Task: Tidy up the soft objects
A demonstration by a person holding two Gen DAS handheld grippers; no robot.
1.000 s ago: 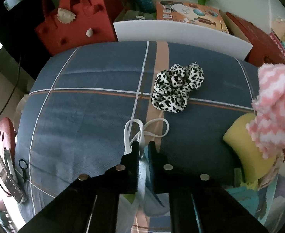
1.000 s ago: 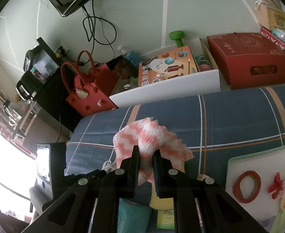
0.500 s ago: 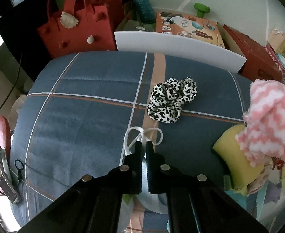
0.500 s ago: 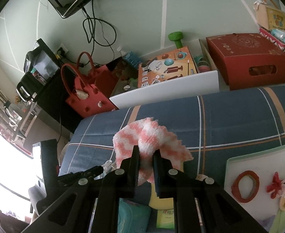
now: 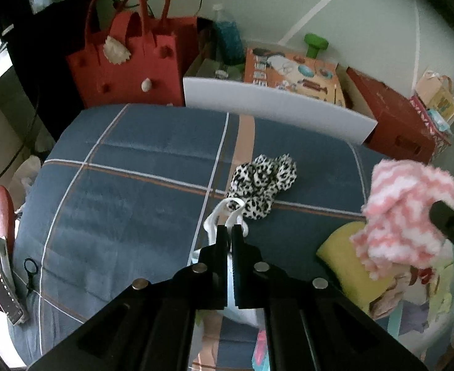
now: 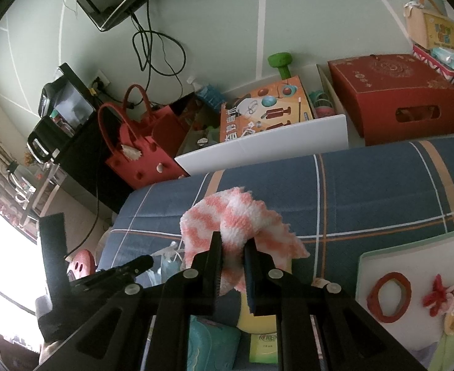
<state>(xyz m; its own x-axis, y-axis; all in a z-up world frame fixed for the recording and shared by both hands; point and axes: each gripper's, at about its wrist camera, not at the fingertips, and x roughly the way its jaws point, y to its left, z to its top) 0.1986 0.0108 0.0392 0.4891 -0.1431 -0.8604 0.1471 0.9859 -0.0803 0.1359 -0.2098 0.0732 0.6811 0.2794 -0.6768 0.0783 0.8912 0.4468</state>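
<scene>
The left gripper (image 5: 230,232) has its two black fingers (image 5: 221,241) drawn almost together, pinching a pale blue face mask (image 5: 242,309). The mask's white ear loop (image 5: 223,213) sticks out just past the fingertips, and the body of the mask hangs down between and below the fingers. The gripper points forward and slightly down over a bed covered in a blue plaid blanket (image 5: 134,185).

Just beyond the left fingertips, a leopard-print scrunchie (image 5: 262,182) lies on the blanket, and the ear loop overlaps its near edge in the picture.

The right gripper (image 6: 233,247) has its fingers (image 6: 216,253) at a narrow gap, clamped on a fluffy pink-and-white zigzag cloth (image 6: 239,225). The cloth bulges up between the fingertips and fans out to either side of them, held up off the blanket. In the left wrist view the same cloth (image 5: 409,210) hangs to the right of the left fingers, with the tip of the right gripper showing at the picture's edge.

Below the right fingers sit a yellow sponge (image 5: 350,259), a teal packet (image 6: 211,343) and a green tissue pack (image 6: 264,346). To the right of those fingers lies a felt board (image 6: 412,262) with a red ring on it.

Past the far edge of the bed stand a red felt handbag (image 5: 134,68), a white bin (image 5: 273,105) and a red box (image 6: 393,99).
</scene>
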